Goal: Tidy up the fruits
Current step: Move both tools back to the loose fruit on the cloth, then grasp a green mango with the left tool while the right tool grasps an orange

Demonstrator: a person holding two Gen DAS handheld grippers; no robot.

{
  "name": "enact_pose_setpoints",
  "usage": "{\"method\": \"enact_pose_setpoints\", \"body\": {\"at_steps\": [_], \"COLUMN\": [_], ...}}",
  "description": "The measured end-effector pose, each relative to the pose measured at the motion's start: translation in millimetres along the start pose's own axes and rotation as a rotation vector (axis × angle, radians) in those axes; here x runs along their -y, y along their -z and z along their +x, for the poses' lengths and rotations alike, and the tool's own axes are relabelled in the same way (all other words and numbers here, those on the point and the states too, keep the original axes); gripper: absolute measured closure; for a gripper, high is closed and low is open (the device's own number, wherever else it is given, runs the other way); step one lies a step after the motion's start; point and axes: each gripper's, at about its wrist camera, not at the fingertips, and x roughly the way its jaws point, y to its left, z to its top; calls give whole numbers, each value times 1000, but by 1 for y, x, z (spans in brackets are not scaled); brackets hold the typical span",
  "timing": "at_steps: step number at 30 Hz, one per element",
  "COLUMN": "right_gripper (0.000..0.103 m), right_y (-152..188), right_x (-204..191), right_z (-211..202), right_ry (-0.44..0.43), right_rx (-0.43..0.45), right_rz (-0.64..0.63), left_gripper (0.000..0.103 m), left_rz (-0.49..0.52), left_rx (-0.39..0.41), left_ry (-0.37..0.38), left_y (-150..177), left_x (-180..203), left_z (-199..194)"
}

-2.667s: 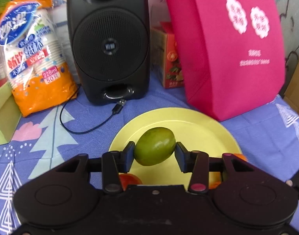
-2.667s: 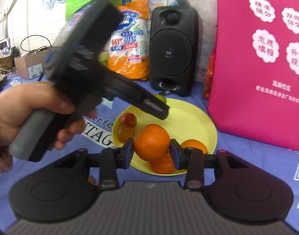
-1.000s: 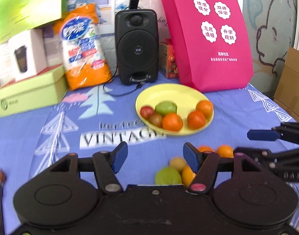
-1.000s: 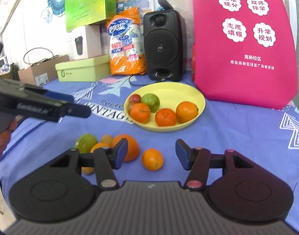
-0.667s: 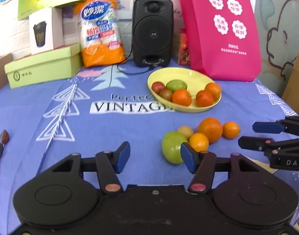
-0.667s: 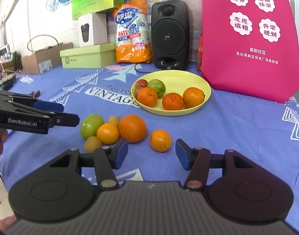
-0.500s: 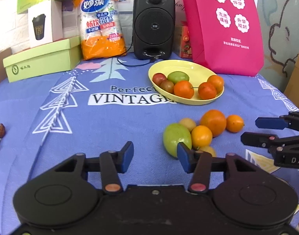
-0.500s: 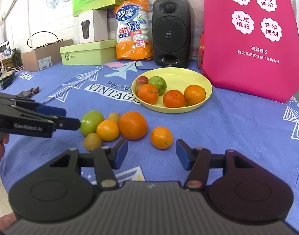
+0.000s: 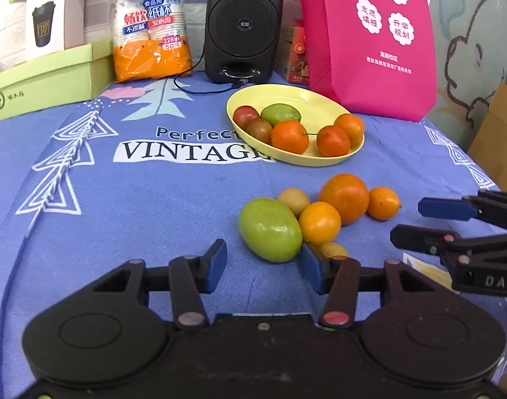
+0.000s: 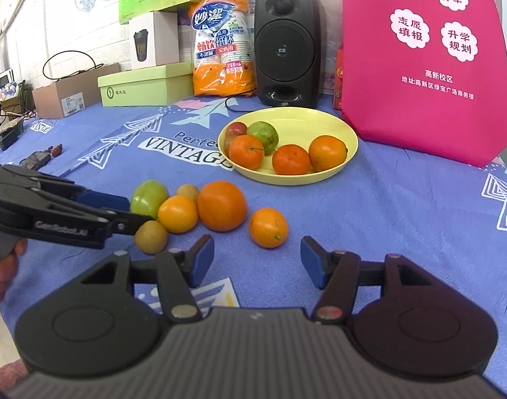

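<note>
- Left wrist view: a blue printed cloth covers the bench [image 9: 127,219], with a pink bag [image 9: 369,40], a black speaker [image 9: 242,23] and a pack of paper cups [image 9: 149,23] ranged along the back.
- On the yellow plate [image 9: 320,106] sit six fruits; six more lie loose in a cluster on the cloth in front of it.
- Biggest of the loose group, the green mango [image 9: 270,229] lies just ahead of the left claw [image 9: 261,264], a little right of its centre line, long axis slanting from upper left to lower right.
- The left claw is the nearer one; its jaws have just been closing, yet stand spread with nothing between them, the right pad close to the mango's end.
- The right claw [image 10: 256,259], jaws spread and empty after just opening a little, has the small orange [image 10: 268,227] straight ahead, apart from the pads.
</note>
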Motion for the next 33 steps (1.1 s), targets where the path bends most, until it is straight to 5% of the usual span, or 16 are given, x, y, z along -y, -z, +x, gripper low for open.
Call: {"method": "enact_pose_setpoints", "body": {"at_steps": [25, 33], "right_gripper": [44, 64], "right_y": [-14, -14], "right_x": [-2, -6], "right_z": [32, 45], "right_ry": [48, 42], "right_rx": [-30, -64], "right_rz": [-28, -28], "left_gripper": [56, 56], "left_rz": [-39, -55], "left_rx": [20, 21], "left_ry": [-10, -7], "left_y": [-7, -4], "left_x": [-5, -8], "left_z": [9, 6]}}
